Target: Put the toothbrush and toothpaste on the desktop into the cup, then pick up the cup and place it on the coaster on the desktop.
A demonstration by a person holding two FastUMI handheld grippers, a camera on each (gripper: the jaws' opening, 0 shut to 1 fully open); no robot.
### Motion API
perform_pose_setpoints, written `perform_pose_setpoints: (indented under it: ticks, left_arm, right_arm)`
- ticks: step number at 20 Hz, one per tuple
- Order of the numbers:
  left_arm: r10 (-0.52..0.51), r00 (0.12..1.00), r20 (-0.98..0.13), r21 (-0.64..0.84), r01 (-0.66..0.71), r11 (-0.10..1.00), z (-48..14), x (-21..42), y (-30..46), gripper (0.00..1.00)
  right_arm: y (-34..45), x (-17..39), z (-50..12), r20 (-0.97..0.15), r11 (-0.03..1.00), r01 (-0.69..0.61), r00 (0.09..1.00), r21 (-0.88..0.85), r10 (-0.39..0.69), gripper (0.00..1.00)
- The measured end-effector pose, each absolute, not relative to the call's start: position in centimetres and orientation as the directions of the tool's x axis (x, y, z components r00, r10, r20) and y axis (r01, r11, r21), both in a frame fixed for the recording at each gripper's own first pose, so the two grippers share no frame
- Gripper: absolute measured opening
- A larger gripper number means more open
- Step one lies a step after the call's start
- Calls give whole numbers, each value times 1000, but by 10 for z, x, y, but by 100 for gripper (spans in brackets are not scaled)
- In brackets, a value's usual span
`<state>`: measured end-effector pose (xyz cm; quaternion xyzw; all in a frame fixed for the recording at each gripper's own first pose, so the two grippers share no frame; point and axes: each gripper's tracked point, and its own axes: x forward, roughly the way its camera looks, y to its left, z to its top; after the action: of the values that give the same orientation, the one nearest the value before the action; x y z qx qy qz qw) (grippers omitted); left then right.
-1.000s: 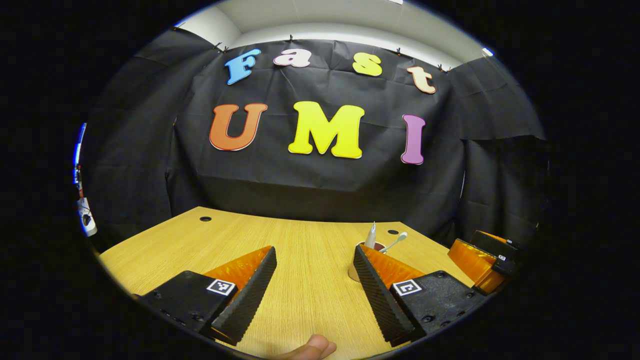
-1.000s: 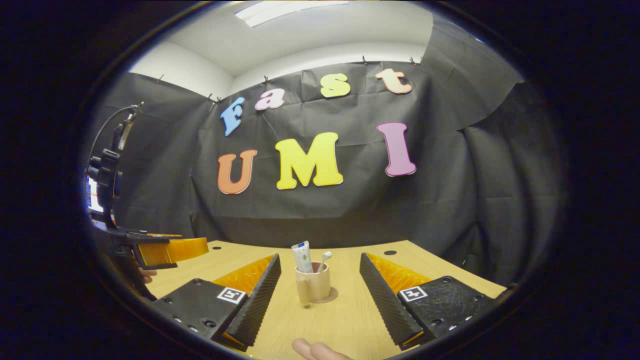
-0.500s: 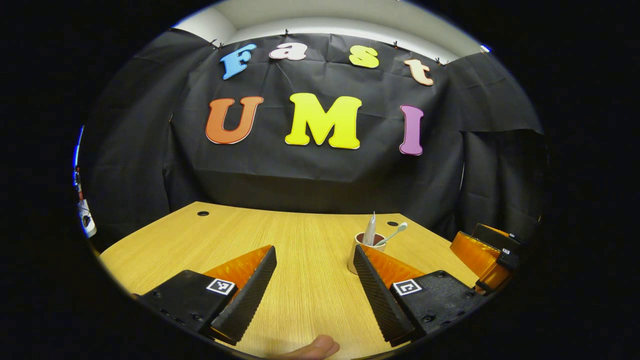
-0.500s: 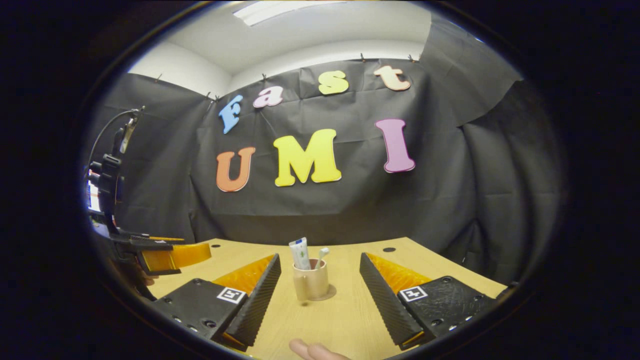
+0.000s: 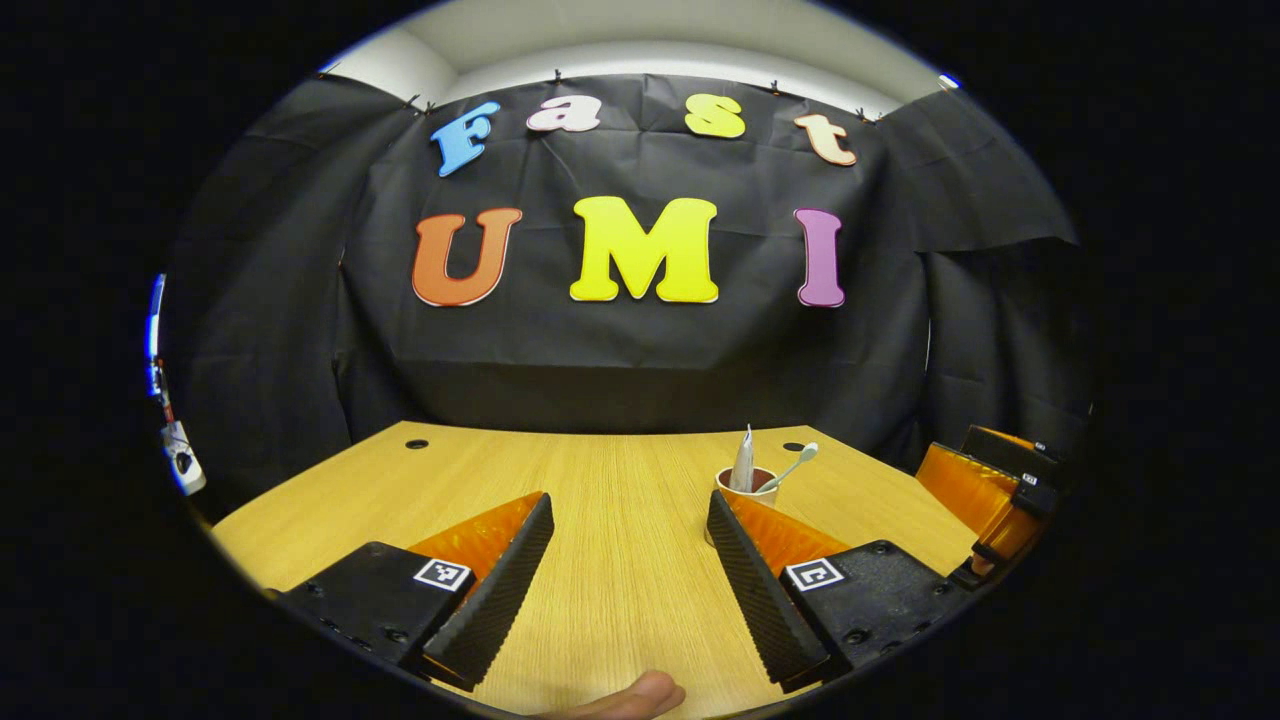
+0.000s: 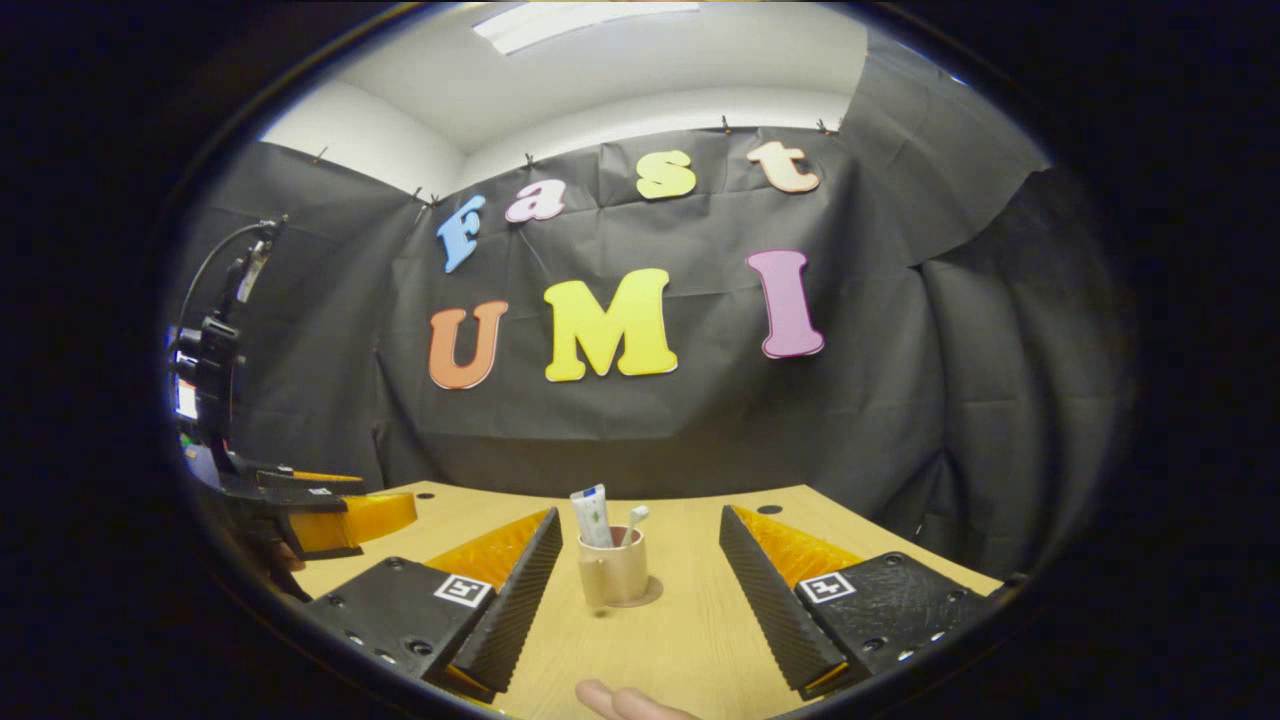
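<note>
While the cup (image 6: 614, 568) stands on the coaster (image 6: 645, 597) with toothpaste (image 6: 592, 516) and toothbrush (image 6: 632, 520) inside, both grippers are held open and empty above the desk (image 5: 620, 520): right gripper (image 6: 640, 575), left gripper (image 5: 628, 560).

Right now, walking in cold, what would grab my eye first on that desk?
Probably the cup standing on its round coaster mid-desk, with a toothpaste tube and a toothbrush poking out of it. Next, the right gripper with its two fingers spread wide either side of the cup, touching nothing. The left gripper is likewise open over bare wooden desk.
</note>
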<state>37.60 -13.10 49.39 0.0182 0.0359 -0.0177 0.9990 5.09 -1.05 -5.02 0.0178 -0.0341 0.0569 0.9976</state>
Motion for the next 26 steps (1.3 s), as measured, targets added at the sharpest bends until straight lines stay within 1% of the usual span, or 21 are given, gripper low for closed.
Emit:
perform_pose_setpoints:
  ticks: [2, 3, 4, 5, 7, 10, 13, 16, 19, 21, 25, 26]
  left_arm:
    - [-3, 999, -32, 89, 6, 996, 496, 378, -131, 98]
    - [12, 999, -32, 106, -9, 994, 492, 379, -130, 98]
    - [24, 999, -38, 111, -20, 994, 488, 379, -129, 98]
    - [25, 999, -43, 110, -20, 994, 485, 381, -131, 98]
    - [37, 998, -52, 96, -32, 995, 482, 381, -130, 97]
    - [54, 998, -39, 48, -52, 997, 489, 380, -122, 97]
    - [51, 999, -2, 9, -51, 999, 501, 377, -119, 97]
    - [41, 998, 46, 10, -42, 999, 513, 374, -115, 96]
    - [33, 999, 32, -4, -33, 999, 510, 373, -116, 97]
    - [61, 998, 22, -2, -61, 998, 508, 373, -107, 97]
    - [30, 1000, -8, -23, -30, 999, 501, 373, -112, 96]
    - [26, 1000, -12, -22, -26, 999, 501, 373, -112, 96]
  right_arm:
    - [-18, 52, -48, 87, 995, -94, 992, 20, 92, 95]
    - [-19, 52, -50, 87, 995, -95, 992, 21, 93, 92]
    - [-18, 52, -51, 85, 995, -101, 991, 26, 99, 95]
    - [-18, 52, -51, 83, 994, -104, 991, 33, 101, 95]
    - [-21, 52, -52, 87, 994, -100, 991, 38, 97, 95]
    - [-25, 52, -53, 82, 994, -95, 993, 50, 90, 95]
    - [-21, 47, -45, 89, 991, -112, 990, 71, 106, 95]
    - [-17, 42, -39, 116, 990, -124, 987, 70, 115, 95]
    - [-13, 41, -44, 118, 990, -129, 986, 56, 122, 95]
    - [-9, 41, -46, 107, 989, -137, 986, 58, 131, 95]
    - [-10, 40, -45, 103, 992, -126, 987, 29, 123, 95]
    - [-9, 41, -46, 100, 992, -126, 987, 29, 123, 92]
